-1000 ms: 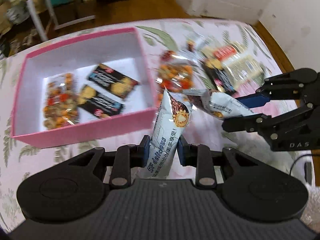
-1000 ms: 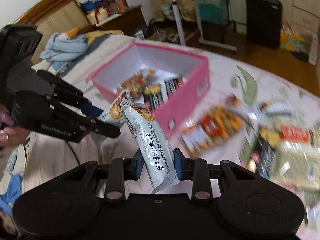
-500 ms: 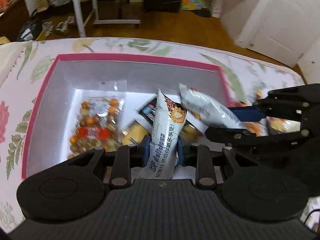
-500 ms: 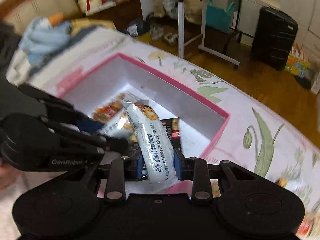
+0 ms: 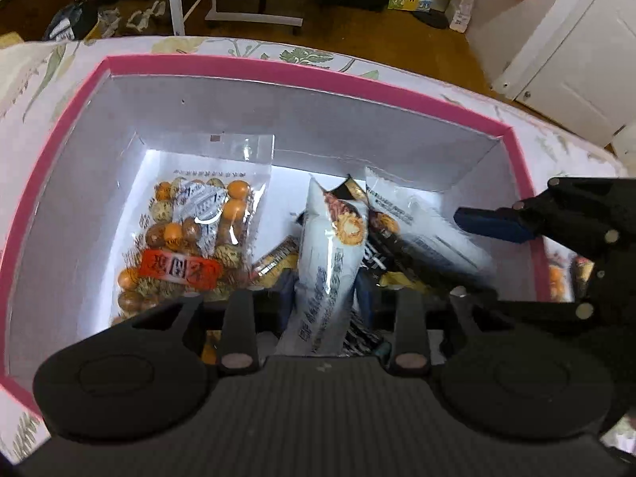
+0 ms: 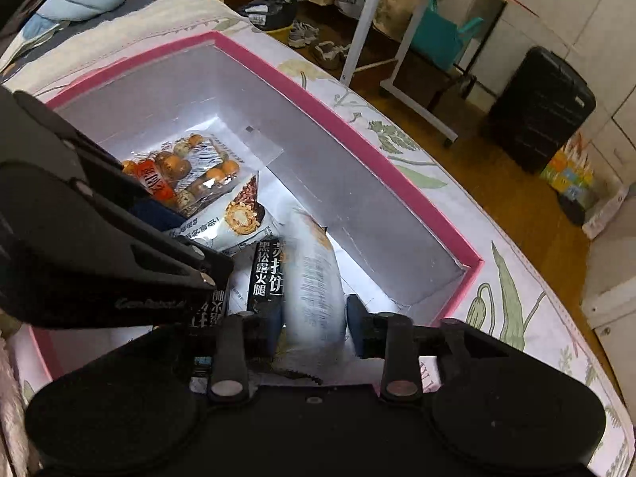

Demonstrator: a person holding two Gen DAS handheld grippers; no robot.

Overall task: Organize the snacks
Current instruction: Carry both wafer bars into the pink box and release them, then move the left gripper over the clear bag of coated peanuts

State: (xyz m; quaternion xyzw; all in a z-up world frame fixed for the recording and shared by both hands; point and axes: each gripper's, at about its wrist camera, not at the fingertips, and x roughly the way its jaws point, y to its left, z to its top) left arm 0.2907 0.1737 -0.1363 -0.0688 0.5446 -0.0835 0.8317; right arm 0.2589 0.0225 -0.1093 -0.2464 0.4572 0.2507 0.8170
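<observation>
Both grippers sit over the pink box (image 5: 278, 73). My left gripper (image 5: 325, 302) has just been opening, its packet (image 5: 328, 254) loose between spread jaws; my right gripper (image 6: 314, 328) likewise, its pouch (image 6: 318, 278) slipping. I should open fully, then lift straight up.

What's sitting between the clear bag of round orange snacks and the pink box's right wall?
In the left wrist view: two white snack packets lying over dark packets, between the bag and the right wall.

Black snack packet (image 6: 267, 274): "黑松露火腿". Left gripper (image 6: 222, 274) body: partly legible "GenRobot".
</observation>
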